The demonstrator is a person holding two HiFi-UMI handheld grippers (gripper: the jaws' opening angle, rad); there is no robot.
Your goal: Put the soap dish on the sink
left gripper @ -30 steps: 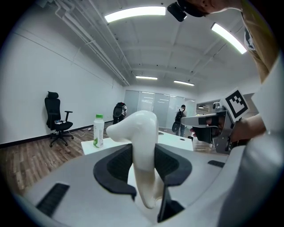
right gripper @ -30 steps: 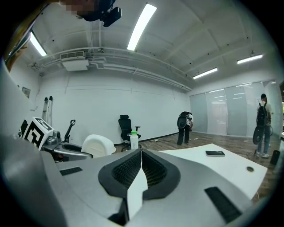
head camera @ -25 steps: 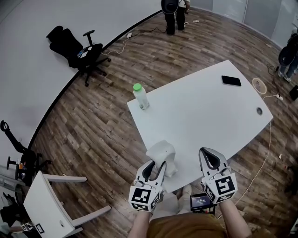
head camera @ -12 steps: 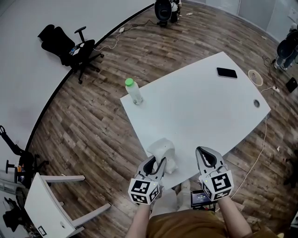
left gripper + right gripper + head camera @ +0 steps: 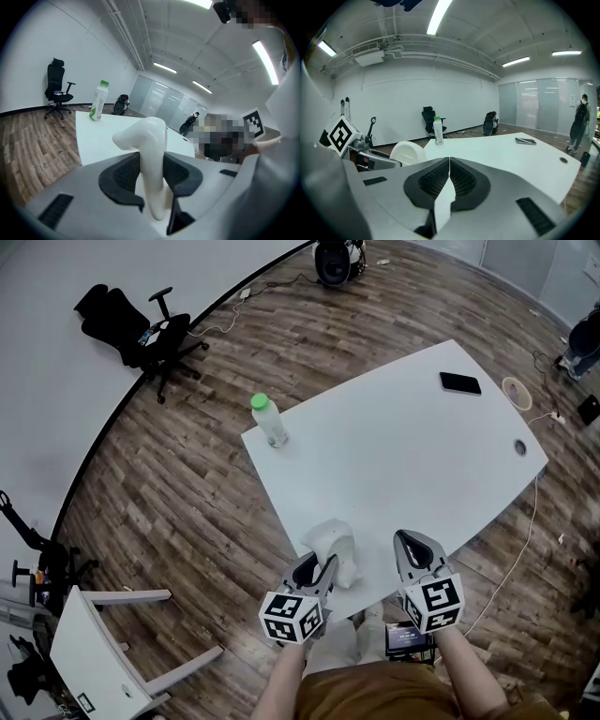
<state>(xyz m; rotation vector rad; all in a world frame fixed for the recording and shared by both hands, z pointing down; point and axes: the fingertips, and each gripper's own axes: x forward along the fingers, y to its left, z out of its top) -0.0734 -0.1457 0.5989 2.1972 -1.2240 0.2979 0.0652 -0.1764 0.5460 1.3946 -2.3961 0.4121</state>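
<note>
My left claw [image 5: 314, 572] clamps the soap dish [image 5: 330, 542], lower centre at the table [image 5: 403, 456] edge; right claw [image 5: 412, 547] closed, empty. Carrying step, I judge; no sink visible, so next I locate it.

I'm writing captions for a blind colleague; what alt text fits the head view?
Seen from above, the left gripper clamps a white soap dish at the near edge of a white table, with the right gripper shut and empty beside it. A green-capped bottle and a phone sit farther off on the table.
</note>
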